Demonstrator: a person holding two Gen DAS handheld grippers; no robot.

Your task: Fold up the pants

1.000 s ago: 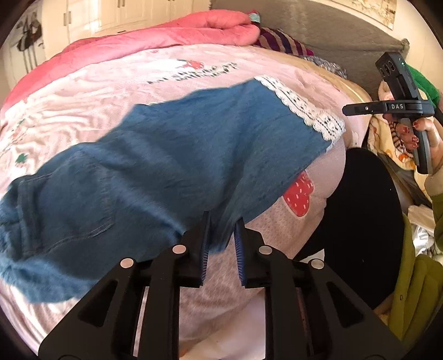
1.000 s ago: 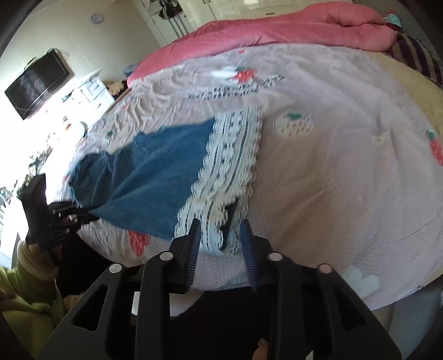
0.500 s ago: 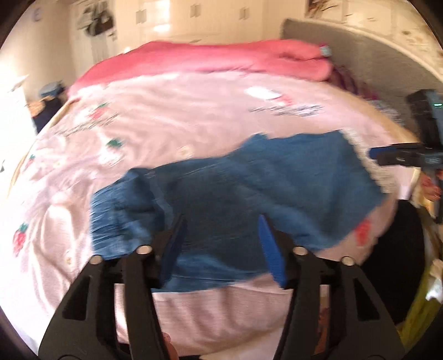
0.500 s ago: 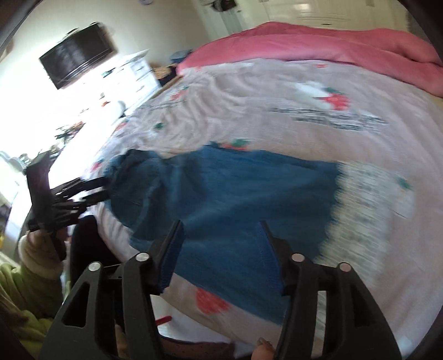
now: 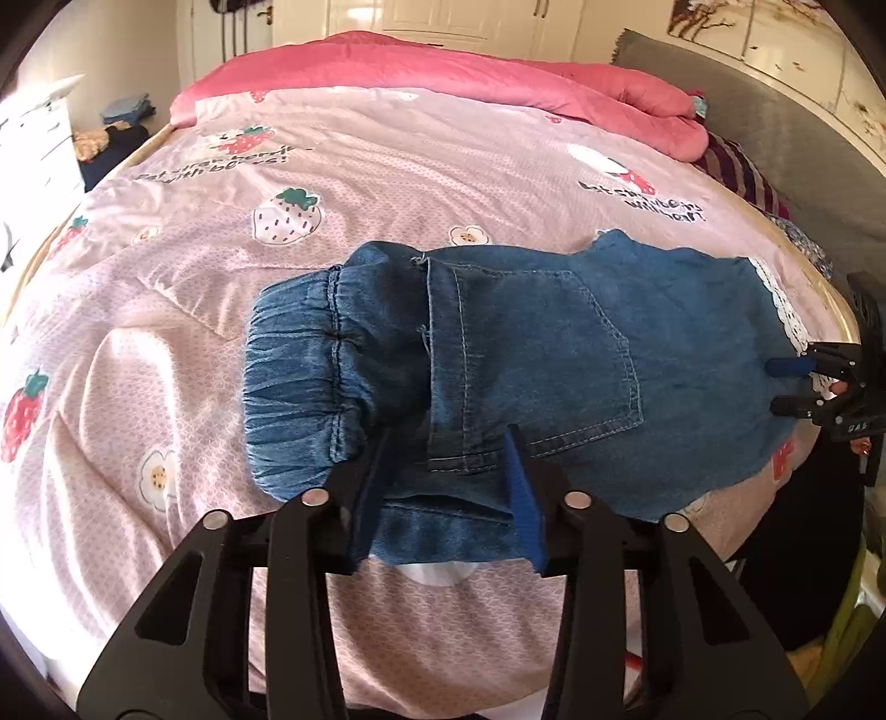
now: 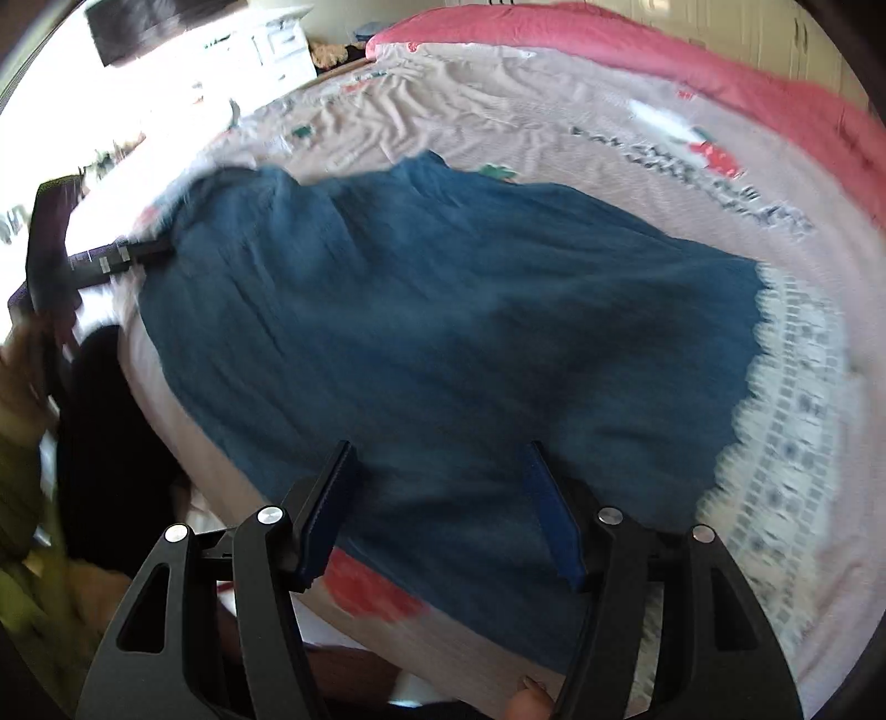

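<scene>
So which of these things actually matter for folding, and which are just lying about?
Part of the job:
- pants, spread flat on the bed
- left gripper, jaws closing over the waist end, not pinching yet
- right gripper, jaws opening above the leg end

Just lying about:
- pink quilt
- striped pillow
- clothes pile
- TV

Left claw closing, right claw opening.

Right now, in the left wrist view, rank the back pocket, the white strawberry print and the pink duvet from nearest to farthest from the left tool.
1. Back pocket, just ahead, on the jeans.
2. White strawberry print, beyond, upper left.
3. Pink duvet, bed's far edge.
</scene>
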